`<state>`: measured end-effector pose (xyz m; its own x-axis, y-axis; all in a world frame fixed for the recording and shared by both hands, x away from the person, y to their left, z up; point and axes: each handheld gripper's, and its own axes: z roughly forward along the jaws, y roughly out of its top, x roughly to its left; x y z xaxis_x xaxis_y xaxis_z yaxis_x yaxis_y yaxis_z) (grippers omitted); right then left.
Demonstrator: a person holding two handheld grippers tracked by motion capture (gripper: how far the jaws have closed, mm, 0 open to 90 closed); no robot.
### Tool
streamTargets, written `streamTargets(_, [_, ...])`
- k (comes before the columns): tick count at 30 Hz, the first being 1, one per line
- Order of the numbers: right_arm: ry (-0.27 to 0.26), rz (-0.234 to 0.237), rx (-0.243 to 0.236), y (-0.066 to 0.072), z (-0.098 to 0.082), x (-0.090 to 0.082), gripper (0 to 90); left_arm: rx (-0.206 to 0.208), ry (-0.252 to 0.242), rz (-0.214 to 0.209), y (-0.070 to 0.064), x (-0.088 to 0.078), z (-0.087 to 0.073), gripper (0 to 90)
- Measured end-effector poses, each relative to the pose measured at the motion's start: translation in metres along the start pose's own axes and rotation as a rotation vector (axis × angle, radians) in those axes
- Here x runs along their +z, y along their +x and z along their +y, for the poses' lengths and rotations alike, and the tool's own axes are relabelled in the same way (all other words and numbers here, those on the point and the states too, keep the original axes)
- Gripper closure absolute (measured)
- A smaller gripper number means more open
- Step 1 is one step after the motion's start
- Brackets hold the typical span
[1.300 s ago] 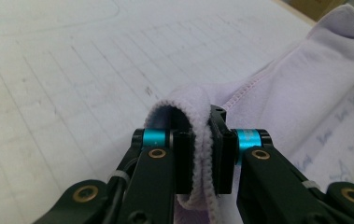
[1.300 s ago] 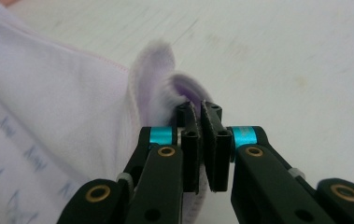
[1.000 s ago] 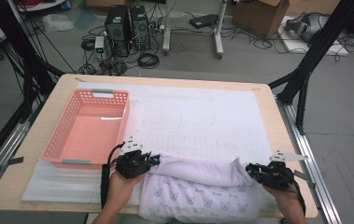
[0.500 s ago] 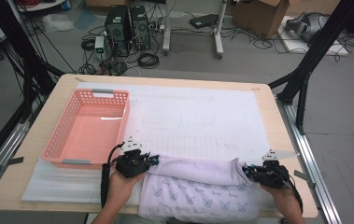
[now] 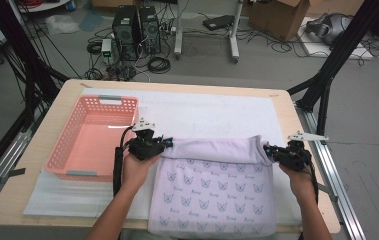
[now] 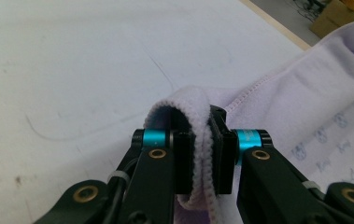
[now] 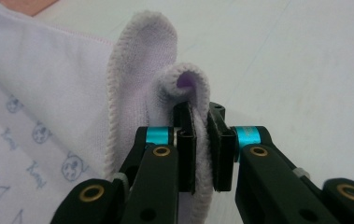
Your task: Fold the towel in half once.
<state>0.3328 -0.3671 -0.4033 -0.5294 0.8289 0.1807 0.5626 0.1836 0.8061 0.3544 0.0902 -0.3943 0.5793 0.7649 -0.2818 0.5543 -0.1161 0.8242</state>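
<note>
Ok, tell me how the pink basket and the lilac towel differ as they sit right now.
The pink basket is a stiff, perforated tub standing free on the table's left side; the lilac towel is soft cloth printed with small cat faces, lying flat with its far edge lifted. Nothing touches the basket, while the left gripper and the right gripper are each shut on a towel corner. The towel hangs over the near table edge; the basket sits fully on the table. Both are pale pastel.

Lilac cat-print towel point(image 5: 212, 185), far edge folded back
</note>
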Motion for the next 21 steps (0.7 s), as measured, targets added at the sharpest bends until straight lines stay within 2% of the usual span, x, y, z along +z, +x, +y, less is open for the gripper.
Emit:
streamTargets(7, [-0.005, -0.037, -0.004, -0.013, 0.028, 0.01, 83.8, -0.034, -0.032, 0.016, 0.015, 0.02, 0.019, 81.9])
streamTargets(13, [-0.021, -0.06, 0.012, -0.023, 0.04, 0.017, 83.7, -0.065, -0.037, 0.023, 0.026, 0.036, 0.02, 81.9])
streamTargets(16, [-0.001, -0.068, 0.026, -0.027, 0.041, 0.025, 83.7, -0.061, -0.017, 0.044, 0.028, 0.042, 0.019, 81.9])
streamTargets(19, [-0.003, -0.071, 0.046, -0.028, 0.04, 0.034, 83.7, -0.059, 0.006, 0.069, 0.031, 0.045, 0.016, 81.8])
streamTargets(21, [0.022, -0.08, 0.045, -0.027, 0.038, 0.041, 82.8, -0.05, 0.027, 0.082, 0.032, 0.048, 0.014, 81.1])
